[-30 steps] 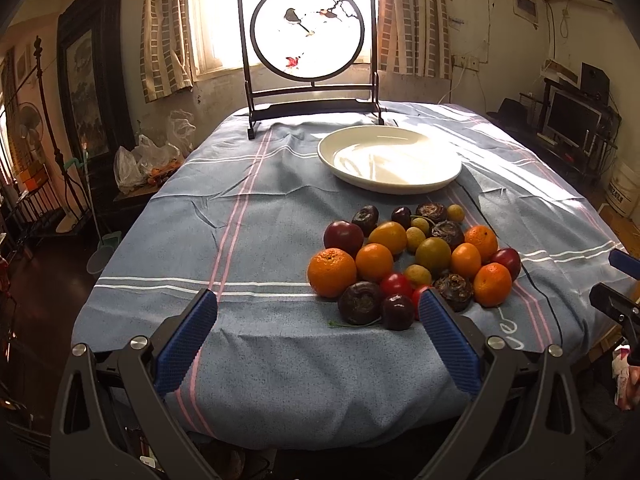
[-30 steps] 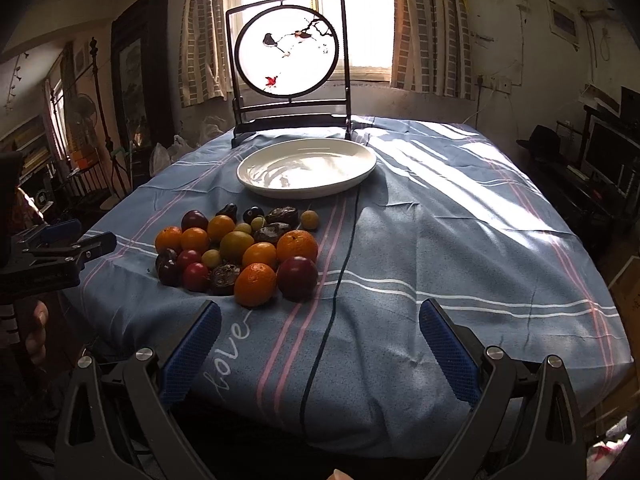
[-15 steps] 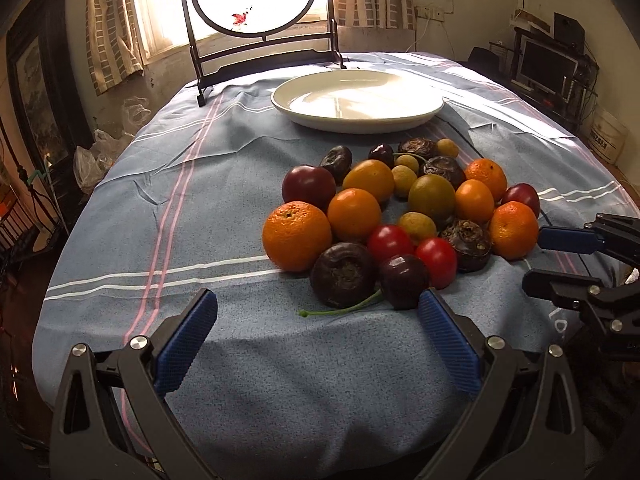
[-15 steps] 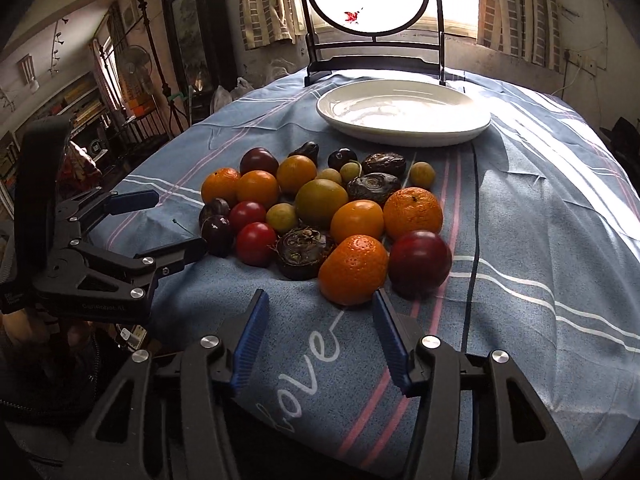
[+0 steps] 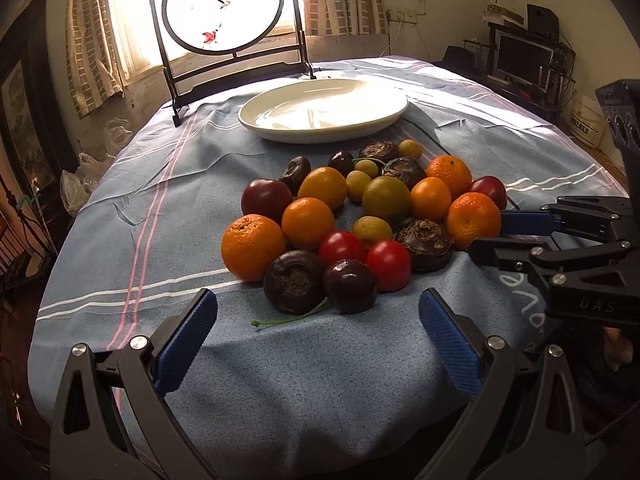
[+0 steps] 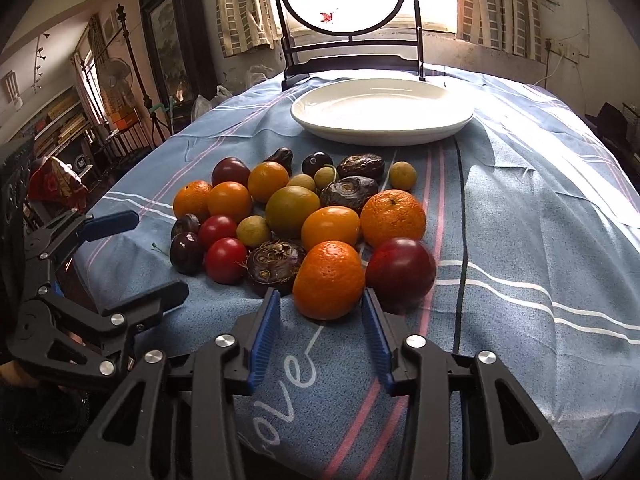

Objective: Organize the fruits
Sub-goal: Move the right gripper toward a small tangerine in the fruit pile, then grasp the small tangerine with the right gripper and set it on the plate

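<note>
A cluster of several fruits lies on the blue tablecloth: oranges, red tomatoes, dark plums, yellow-green fruits. An empty white plate (image 5: 323, 110) stands behind them; it also shows in the right wrist view (image 6: 382, 110). My right gripper (image 6: 322, 312) is open, its blue pads on either side of the nearest orange (image 6: 329, 279), not gripping it; it also shows in the left wrist view (image 5: 508, 236). My left gripper (image 5: 318, 320) is open wide and empty, just short of a dark plum (image 5: 349, 286) and a dark round fruit (image 5: 293, 282).
A dark-framed round painted screen (image 5: 228, 12) stands at the table's far edge by the window. A red plum (image 6: 400, 270) lies right beside the nearest orange. The table's front edge drops off just under both grippers. Furniture and a monitor (image 5: 522, 58) stand at the right.
Both grippers have moved forward toward the fruit. The right gripper's jaws have narrowed and now flank the nearest orange. The left gripper stays wide open.
</note>
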The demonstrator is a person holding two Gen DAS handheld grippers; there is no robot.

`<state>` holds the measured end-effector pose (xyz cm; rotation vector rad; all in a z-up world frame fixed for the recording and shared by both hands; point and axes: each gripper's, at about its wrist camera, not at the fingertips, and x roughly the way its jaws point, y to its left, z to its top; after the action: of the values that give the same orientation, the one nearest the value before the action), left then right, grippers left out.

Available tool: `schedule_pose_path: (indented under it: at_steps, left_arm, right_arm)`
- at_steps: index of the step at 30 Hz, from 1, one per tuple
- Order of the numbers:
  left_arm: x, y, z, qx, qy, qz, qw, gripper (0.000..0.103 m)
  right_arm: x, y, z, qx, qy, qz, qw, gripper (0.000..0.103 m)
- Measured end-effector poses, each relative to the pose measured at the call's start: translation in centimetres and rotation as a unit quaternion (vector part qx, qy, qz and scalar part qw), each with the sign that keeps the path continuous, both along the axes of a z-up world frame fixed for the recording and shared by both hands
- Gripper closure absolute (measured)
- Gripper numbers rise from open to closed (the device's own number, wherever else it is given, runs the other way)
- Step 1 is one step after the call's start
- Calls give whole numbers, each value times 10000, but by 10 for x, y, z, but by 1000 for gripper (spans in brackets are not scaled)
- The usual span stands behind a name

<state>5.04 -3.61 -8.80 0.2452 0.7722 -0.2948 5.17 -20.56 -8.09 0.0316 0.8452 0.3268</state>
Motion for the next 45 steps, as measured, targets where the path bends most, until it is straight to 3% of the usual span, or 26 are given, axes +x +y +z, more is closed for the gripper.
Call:
schedule_pose_path:
  at_steps: [6, 9, 11, 13, 16, 19, 23, 27, 29, 33, 34, 37, 40, 42, 43, 45]
  left_arm:
    - [-4, -3, 5, -150, -57, -135, 9998, 5]
    - [-5, -8, 5, -169, -102, -273, 9994, 6]
    - [-2, -12, 1, -169, 13, -432, 9989, 30]
    - [3, -13, -5, -309, 197, -647, 9972, 41]
    - [5, -13, -5, -376, 97, -738, 9965, 41]
    - [6, -14, -7, -475, 230, -900, 9945, 51]
    - [8, -15, -10, -449, 257, -877, 9948, 50]
    - [14, -7, -9, -537, 336, -726, 9954, 50]
    - [14, -4, -9, -572, 363, -743, 9949, 57]
    - [14, 5, -10, -800, 452, -791, 9926, 65]
    - [13, 6, -11, -810, 432, -800, 9926, 65]
    - [13, 4, -11, -782, 368, -823, 9928, 65]
    - [11, 3, -11, -808, 349, -851, 9925, 70]
    - [9, 6, -9, -836, 324, -833, 9925, 73]
    - [8, 8, -8, -849, 301, -813, 9926, 73]
    - [7, 12, -5, -913, 280, -790, 9923, 73]
  right_arm:
    - [-1, -14, 3, 334, -23, -42, 9994, 69]
    - [3, -13, 2, 439, 29, -6, 9990, 58]
    - [4, -8, 1, 426, 35, 45, 9991, 54]
    - [6, -4, 0, 425, 57, 94, 9990, 54]
    - [9, -2, -1, 440, 49, 115, 9990, 52]
    - [9, -2, -1, 438, 62, 123, 9989, 52]
    - [10, -2, -1, 466, 87, 126, 9988, 51]
    - [8, -2, 0, 446, 40, 125, 9989, 54]
    - [6, -3, 1, 461, 8, 104, 9989, 63]
    - [4, -6, 1, 542, 40, 100, 9985, 66]
    - [5, -6, 0, 553, 70, 118, 9984, 64]
    - [6, -5, -1, 604, 102, 100, 9981, 44]
    - [8, 0, -1, 545, 118, 135, 9984, 44]
    - [8, 2, -1, 435, 70, 86, 9990, 55]
    - [8, 0, -1, 406, 32, 24, 9992, 66]
    - [8, -6, 0, 625, 74, 31, 9980, 66]
